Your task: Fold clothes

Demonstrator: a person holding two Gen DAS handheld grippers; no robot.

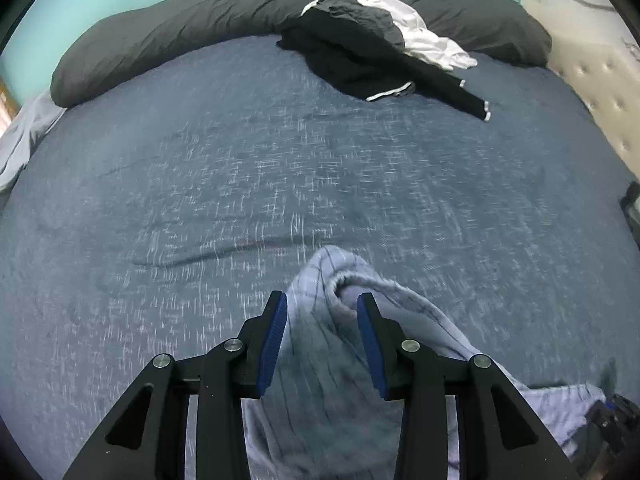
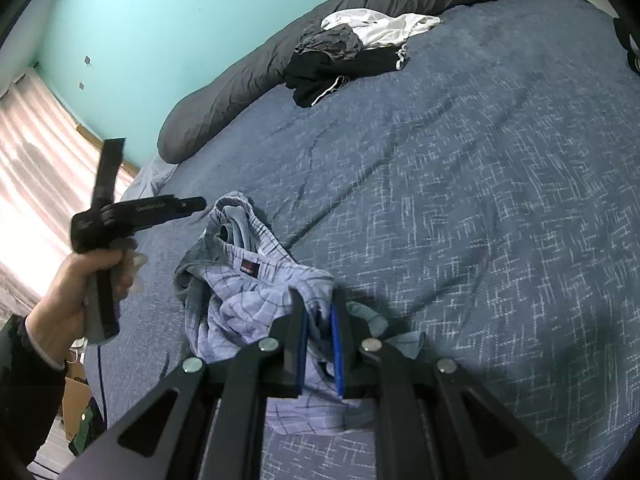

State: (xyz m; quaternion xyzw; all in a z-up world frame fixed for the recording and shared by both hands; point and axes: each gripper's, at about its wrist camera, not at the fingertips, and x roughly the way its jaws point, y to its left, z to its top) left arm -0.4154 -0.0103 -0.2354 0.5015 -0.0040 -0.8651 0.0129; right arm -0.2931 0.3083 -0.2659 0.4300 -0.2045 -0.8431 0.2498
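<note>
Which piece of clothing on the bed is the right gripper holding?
The light blue checked garment, bunched at the near edge of the bed. The right gripper is clamped on it; the black, grey and white clothes lie untouched by the pillow.

Open bedspread [image 1: 280, 160]; far clothes heap [image 1: 372, 52], seemingly.

blue woven bedspread with white flecks [image 1: 280, 168] covers bed | long dark grey bolster pillow [image 1: 168, 36] along far edge against turquoise wall [image 2: 168, 20] | cream tufted headboard [image 1: 600, 92] at side | striped pinkish curtain [image 2: 36, 152] | cardboard box [image 2: 76, 400] on floor
</note>
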